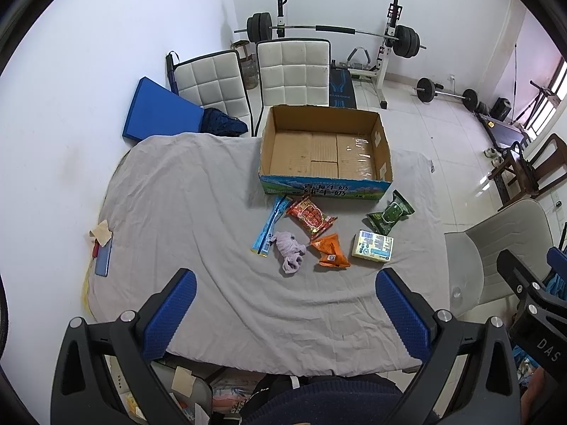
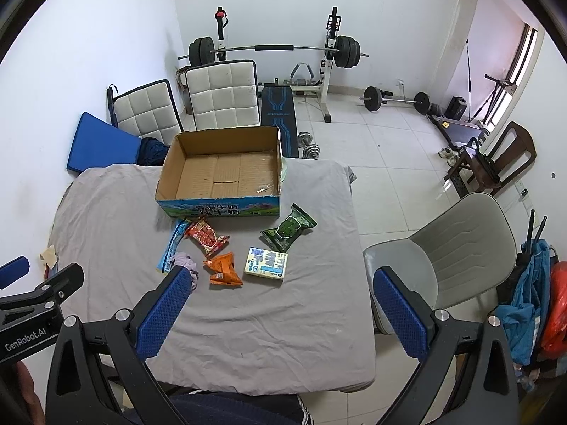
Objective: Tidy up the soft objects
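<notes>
An empty cardboard box (image 1: 324,148) (image 2: 221,171) stands at the far side of a table covered in grey cloth (image 1: 184,219) (image 2: 117,219). In front of it lie a blue stick pack (image 1: 271,225) (image 2: 173,242), a red snack bag (image 1: 311,215) (image 2: 206,236), an orange snack bag (image 1: 330,250) (image 2: 224,269), a green bag (image 1: 389,212) (image 2: 288,227), a pale tissue pack (image 1: 372,245) (image 2: 266,262) and a crumpled lilac cloth (image 1: 290,252) (image 2: 186,260). My left gripper (image 1: 287,315) and right gripper (image 2: 280,310) are open, empty, above the table's near edge.
A phone and a paper scrap (image 1: 102,248) lie at the table's left edge. Two white padded chairs (image 1: 292,72) and a blue mat (image 1: 159,111) stand behind the table, a grey chair (image 2: 453,248) to its right. Weight bench and barbells (image 2: 276,49) stand at the back.
</notes>
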A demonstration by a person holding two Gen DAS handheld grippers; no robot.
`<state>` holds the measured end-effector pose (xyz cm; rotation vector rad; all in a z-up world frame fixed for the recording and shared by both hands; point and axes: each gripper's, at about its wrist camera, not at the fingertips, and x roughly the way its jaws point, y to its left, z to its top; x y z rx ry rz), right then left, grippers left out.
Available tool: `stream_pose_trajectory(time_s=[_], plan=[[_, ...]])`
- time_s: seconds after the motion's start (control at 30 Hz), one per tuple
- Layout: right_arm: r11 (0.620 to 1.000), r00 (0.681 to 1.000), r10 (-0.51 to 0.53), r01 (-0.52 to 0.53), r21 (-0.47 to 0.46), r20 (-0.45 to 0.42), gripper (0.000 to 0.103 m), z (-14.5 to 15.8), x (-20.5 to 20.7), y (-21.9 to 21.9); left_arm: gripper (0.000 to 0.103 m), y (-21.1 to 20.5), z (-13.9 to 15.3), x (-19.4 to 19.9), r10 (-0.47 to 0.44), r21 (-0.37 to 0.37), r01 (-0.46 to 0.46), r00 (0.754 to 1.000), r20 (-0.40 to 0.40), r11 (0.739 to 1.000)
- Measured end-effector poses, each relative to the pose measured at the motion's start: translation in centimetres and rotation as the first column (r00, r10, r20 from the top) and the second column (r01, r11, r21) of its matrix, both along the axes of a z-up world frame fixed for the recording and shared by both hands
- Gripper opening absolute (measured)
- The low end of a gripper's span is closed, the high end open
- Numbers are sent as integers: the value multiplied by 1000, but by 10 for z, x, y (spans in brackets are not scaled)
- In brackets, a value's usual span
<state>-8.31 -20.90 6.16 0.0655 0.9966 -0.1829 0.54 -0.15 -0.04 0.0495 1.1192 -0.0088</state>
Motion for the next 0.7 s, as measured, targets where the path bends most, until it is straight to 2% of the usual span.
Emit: stream_pose_trajectory(time_s=[0.7], plan=[[1000, 1000, -1, 1, -13, 10, 103, 1, -2, 6, 103, -1, 2, 3, -12, 11, 12, 1000, 2, 1000]])
